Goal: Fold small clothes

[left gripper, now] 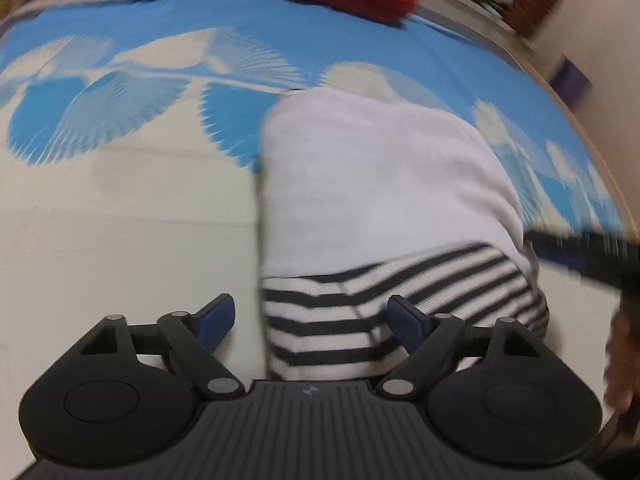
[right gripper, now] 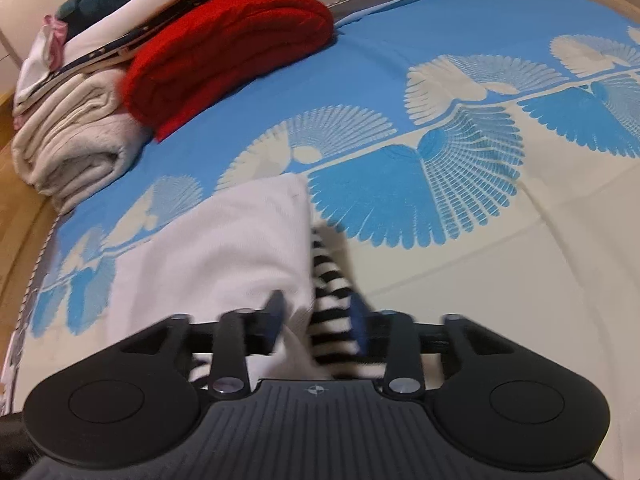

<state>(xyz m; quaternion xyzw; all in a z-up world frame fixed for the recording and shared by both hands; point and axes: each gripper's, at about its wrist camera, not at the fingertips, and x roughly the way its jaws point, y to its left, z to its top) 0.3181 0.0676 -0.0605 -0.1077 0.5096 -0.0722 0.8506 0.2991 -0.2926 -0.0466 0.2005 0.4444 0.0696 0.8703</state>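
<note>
The small garment (left gripper: 372,208) lies on the bed (left gripper: 120,240), long axis running away from both grippers. Left gripper (left gripper: 310,320) jaws spread astride its striped hem; right gripper (right gripper: 316,316) jaws straddle its striped edge, whether gripping I cannot tell.

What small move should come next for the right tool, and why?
Probably close the right tool on the striped cuff: its fingers straddle that fabric with a gap. The left tool is open at the same garment, so neither seems to grip yet.
</note>
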